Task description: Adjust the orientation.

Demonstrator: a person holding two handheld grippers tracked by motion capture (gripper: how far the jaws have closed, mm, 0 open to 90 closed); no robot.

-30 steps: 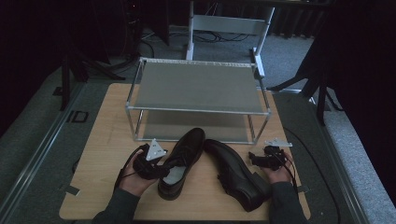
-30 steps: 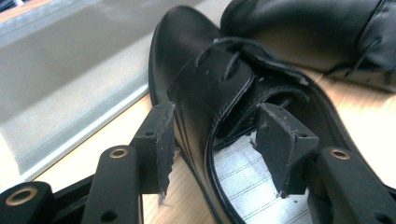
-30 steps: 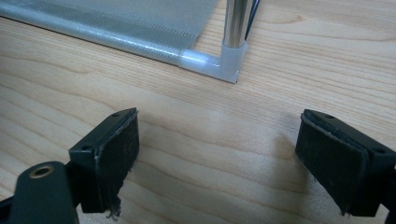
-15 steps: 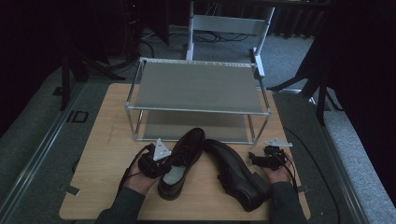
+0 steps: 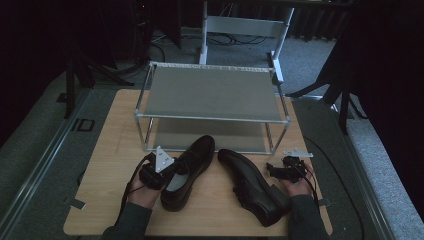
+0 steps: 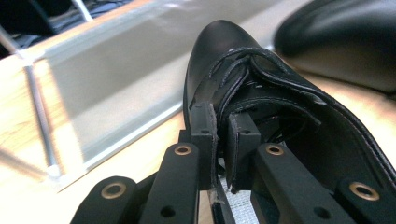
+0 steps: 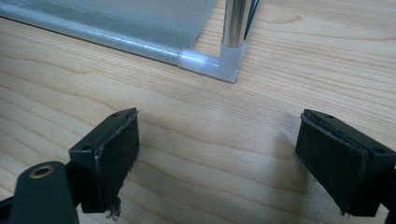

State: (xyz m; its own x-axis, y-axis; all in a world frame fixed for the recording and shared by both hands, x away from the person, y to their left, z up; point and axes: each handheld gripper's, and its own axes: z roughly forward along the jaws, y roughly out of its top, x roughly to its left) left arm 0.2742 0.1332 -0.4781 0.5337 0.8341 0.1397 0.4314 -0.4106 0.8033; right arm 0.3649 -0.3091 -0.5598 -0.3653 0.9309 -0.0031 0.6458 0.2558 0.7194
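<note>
A metal two-tier rack [image 5: 210, 95] stands at the back of the wooden surface [image 5: 115, 150], just behind both shoes. The left claw [image 6: 223, 140] has just been closing and now pinches the side wall of the left shoe [image 5: 187, 167], a glossy black lace-up lying near the right shoe [image 5: 252, 185]. The right claw [image 7: 217, 158] rests wide open.

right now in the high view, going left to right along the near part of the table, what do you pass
left gripper → left shoe → right shoe → right gripper
</note>
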